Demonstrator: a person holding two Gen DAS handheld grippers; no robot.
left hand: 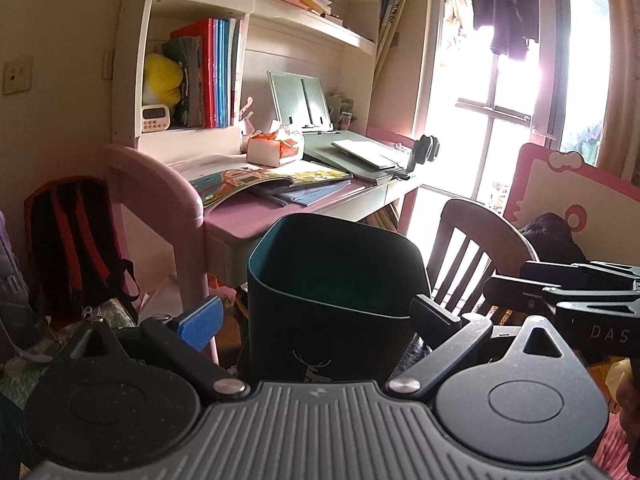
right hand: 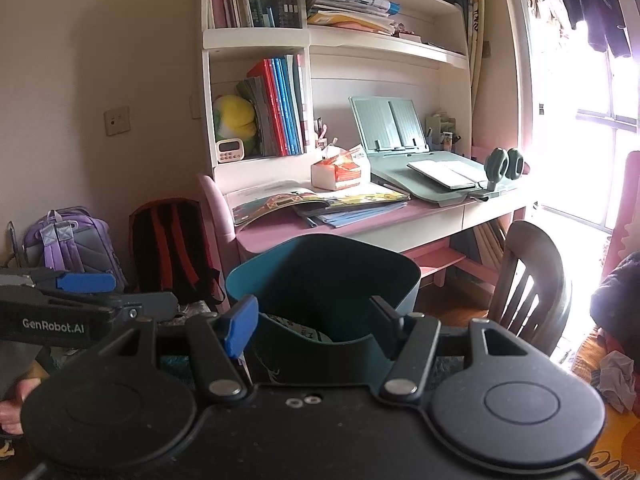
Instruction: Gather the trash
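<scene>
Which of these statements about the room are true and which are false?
1. The bin is dark teal with an open top. True.
2. The backpack beside the desk is green. False: the backpack is black and red, and a purple one stands next to it.
3. A yellow plush toy sits on the shelf next to the books. True.
4. The chair is tucked under the desk. False: the chair stands apart from the desk, near the window.
5. A small timer stands on the shelf. True.
</scene>
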